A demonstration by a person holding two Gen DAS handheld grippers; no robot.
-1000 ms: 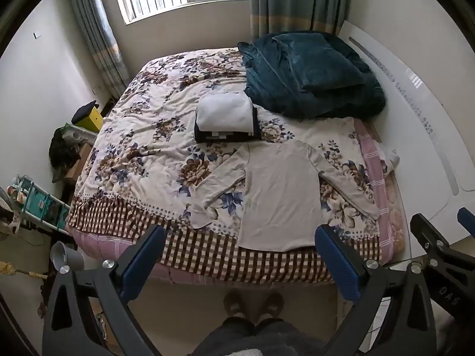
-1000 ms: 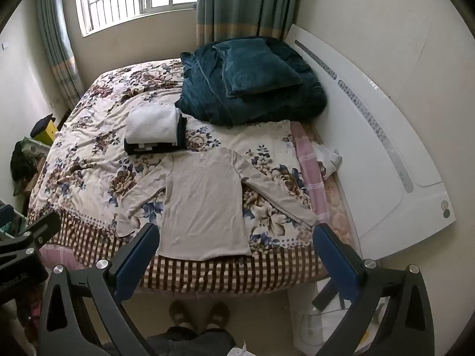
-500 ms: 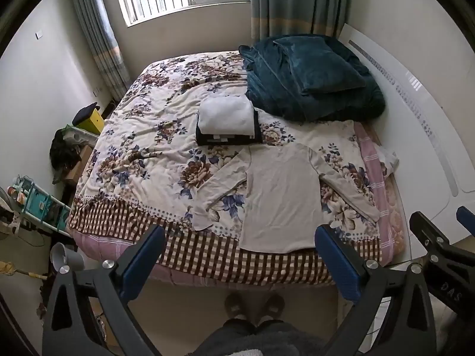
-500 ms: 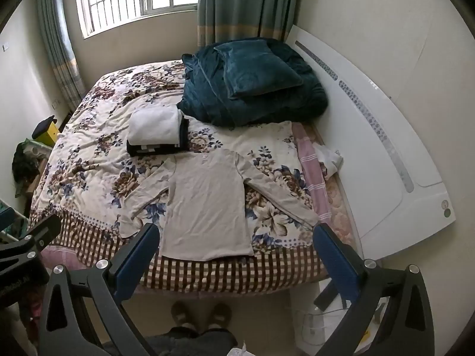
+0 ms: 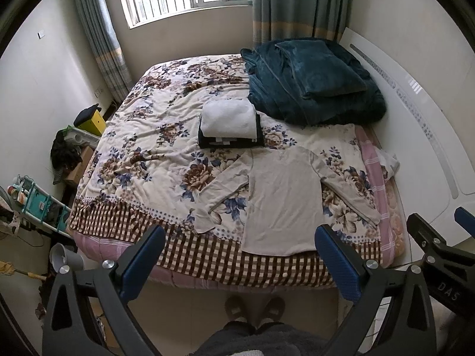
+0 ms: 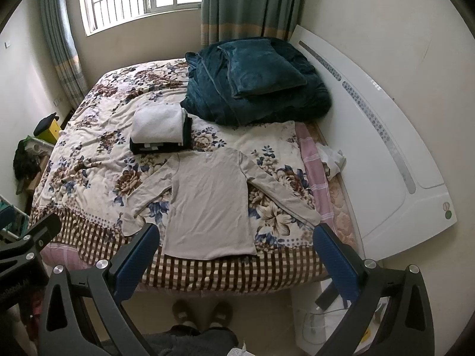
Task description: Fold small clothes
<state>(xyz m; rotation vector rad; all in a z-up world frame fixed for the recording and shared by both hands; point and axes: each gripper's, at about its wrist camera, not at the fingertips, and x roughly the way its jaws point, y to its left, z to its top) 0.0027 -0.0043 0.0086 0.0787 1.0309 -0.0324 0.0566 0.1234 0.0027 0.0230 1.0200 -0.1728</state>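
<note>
A soft, wrinkled floral quilt (image 5: 154, 136) with a checked border covers the bed. On it sits a folded stack (image 5: 228, 124), fluffy white cloth over dark. Just in front, a thin beige long-sleeved shirt (image 5: 282, 195) lies flat, sleeves angled outward, its hem at the near bed edge. A plush teal blanket (image 5: 311, 89) is heaped near the headboard. The left gripper (image 5: 240, 255) and the right gripper (image 6: 234, 252) are spread wide above the floor, holding nothing and clear of the fabric.

One shirt (image 5: 283, 198), one stack (image 5: 230, 124) of folded clothes, one blanket (image 5: 314, 89) and one pillow (image 5: 322, 71) are counted on the bed (image 5: 142, 148).
</note>
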